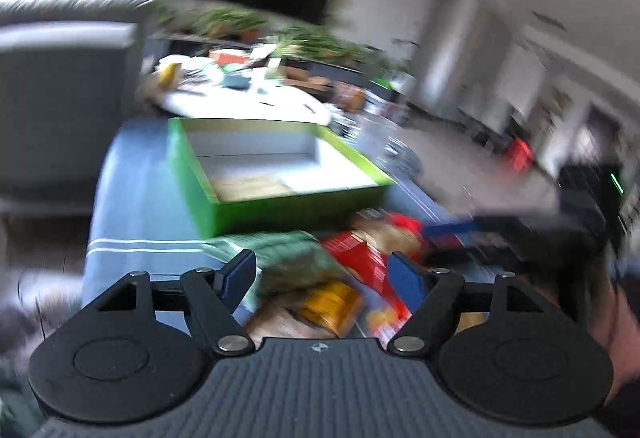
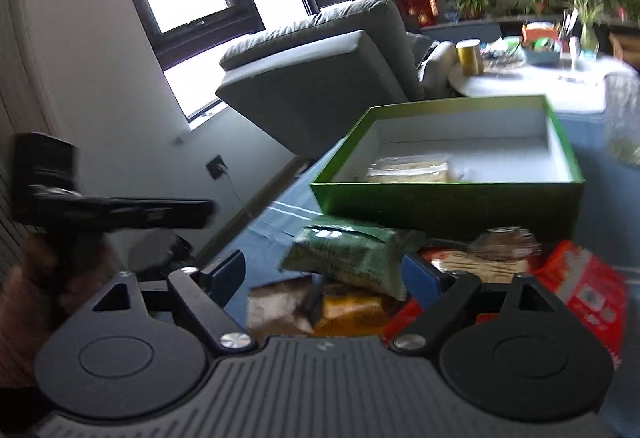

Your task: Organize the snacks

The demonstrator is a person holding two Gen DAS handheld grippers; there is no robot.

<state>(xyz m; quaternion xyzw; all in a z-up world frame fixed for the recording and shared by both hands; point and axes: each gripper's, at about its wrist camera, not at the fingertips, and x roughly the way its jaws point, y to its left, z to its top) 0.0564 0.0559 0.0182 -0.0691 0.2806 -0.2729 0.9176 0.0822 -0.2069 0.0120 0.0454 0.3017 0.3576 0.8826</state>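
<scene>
A blue cloth-covered surface (image 2: 280,214) is carrying an open green cardboard box with a white inside (image 2: 448,194), where a pale clear-wrapped snack packet (image 2: 408,168) is lying on the floor near the front wall. In front of the box a heap of loose snacks is lying: a green packet (image 2: 352,258), a red packet (image 2: 588,290) and a yellow-orange packet (image 2: 352,312). The left gripper (image 1: 322,272) and right gripper (image 2: 324,272) are both hovering over the heap, jaws standing apart and gripping nothing.

Left gripper (image 1: 322,272), lower centre: black linkage arms, silver pivot screws, blue finger pads (image 1: 406,278), ribbed grey body. Right gripper (image 2: 322,274), lower centre: identical build.
</scene>
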